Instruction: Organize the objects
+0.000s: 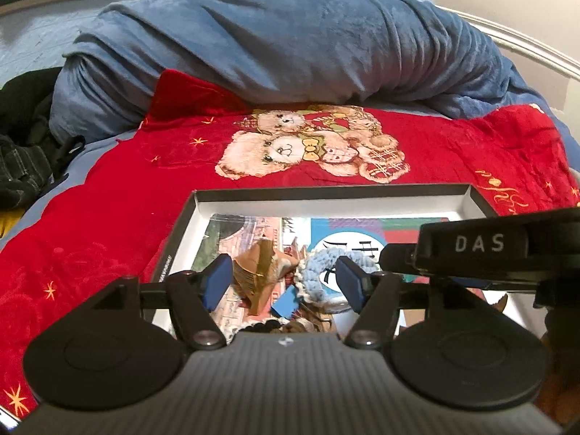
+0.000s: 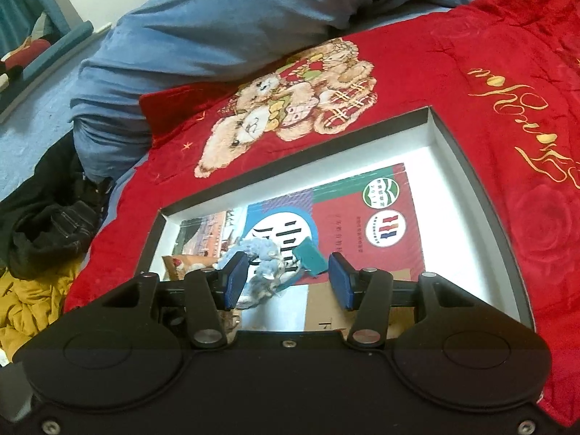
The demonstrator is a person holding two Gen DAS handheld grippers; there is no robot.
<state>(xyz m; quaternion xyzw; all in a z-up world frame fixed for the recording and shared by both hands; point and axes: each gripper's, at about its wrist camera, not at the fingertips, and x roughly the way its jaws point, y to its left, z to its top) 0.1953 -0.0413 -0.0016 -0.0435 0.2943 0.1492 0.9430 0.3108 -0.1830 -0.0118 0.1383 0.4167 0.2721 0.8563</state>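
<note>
Box: shallow tray (image 1: 203,203) (image 2: 467,166) with dark rim and white inside, lower centre of both frames, on a red teddy-bear blanket (image 1: 108,195) (image 2: 453,58).
Contents: printed booklet (image 2: 362,224), brown folded-paper piece (image 1: 259,268), pale blue crocheted ring (image 1: 328,255) (image 2: 261,250), small teal block (image 2: 310,255).
Left gripper (image 1: 284,282): jaws wide apart, holding nothing, above the box.
Right gripper (image 2: 288,279): jaws wide, empty, above the ring.
Background: blue duvet (image 1: 290,43), upper frame; dark clothes (image 1: 25,145), left edge.
</note>
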